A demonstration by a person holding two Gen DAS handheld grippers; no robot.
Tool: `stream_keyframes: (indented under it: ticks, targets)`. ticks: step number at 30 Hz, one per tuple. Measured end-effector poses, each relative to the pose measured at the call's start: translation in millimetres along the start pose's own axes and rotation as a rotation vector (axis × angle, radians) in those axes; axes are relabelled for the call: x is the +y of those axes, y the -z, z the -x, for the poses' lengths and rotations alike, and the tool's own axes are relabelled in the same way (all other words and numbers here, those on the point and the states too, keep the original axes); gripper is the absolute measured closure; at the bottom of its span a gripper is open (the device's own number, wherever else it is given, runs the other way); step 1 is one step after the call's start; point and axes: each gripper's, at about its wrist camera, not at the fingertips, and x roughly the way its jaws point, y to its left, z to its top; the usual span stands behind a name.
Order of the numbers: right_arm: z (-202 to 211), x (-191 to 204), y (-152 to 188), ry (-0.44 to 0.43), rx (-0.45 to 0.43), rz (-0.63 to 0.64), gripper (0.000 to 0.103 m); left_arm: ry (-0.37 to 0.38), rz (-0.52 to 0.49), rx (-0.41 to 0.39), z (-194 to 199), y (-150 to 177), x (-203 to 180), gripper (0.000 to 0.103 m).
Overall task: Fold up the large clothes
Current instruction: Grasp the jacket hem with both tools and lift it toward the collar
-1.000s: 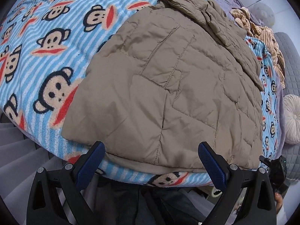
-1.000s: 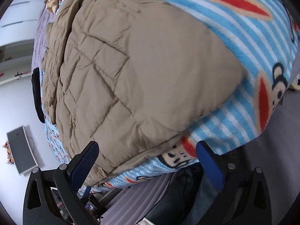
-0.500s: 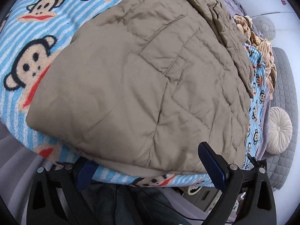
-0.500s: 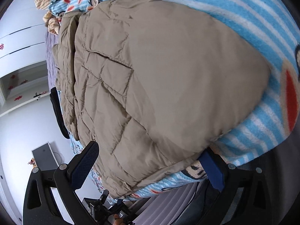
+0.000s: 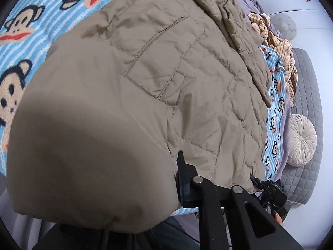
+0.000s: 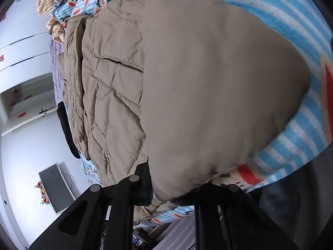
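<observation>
- Left gripper (image 5: 133,189) w/ our right gripper (image 6: 172,185): both clamped on near hem of khaki jacket (image 5: 177,79).
- Jacket lies flat atop monkey-print blanket (image 5: 41,27); round cushion (image 5: 301,139) beside blanket's edge.

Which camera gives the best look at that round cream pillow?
The left wrist view: the round cream pillow shows whole at the right edge, on the grey quilted cushion. The right wrist view shows none of it, only the tan jacket and monkey blanket.
</observation>
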Motion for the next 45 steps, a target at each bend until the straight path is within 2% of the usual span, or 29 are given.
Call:
stream_keyframes:
  ticks: [6,15,19,25,31,34,38,45]
  targets:
    - [19,28,6,-0.025,-0.059,0.1,0.094,0.035,-0.148,-0.07,37,-9,-32,0.088]
    - [51,99,1,-0.057,-0.137,0.307,0.095,0.096,-0.285,-0.201,97,-45,-83,0.088]
    - [61,141,-11,-0.071,-0.139,0.406,0.095,0.096,-0.315,-0.265,117,-62,-107,0.088]
    - [70,206,-38,-0.101,-0.117,0.541,0.095,0.057,-0.282,-0.387,137,-94,-146,0.088]
    - [61,275,-69,-0.079,-0.11,0.704,0.095,-0.009,-0.254,-0.497,139,-130,-181,0.088]
    - [51,302,-86,-0.061,-0.106,0.748,0.095,-0.031,-0.229,-0.523,136,-155,-191,0.088]
    - [34,333,-105,-0.039,-0.133,0.793,0.095,-0.052,-0.235,-0.528,127,-192,-202,0.088]
    - [-4,375,-136,-0.009,-0.151,0.806,0.095,-0.113,-0.252,-0.492,95,-264,-209,0.088]
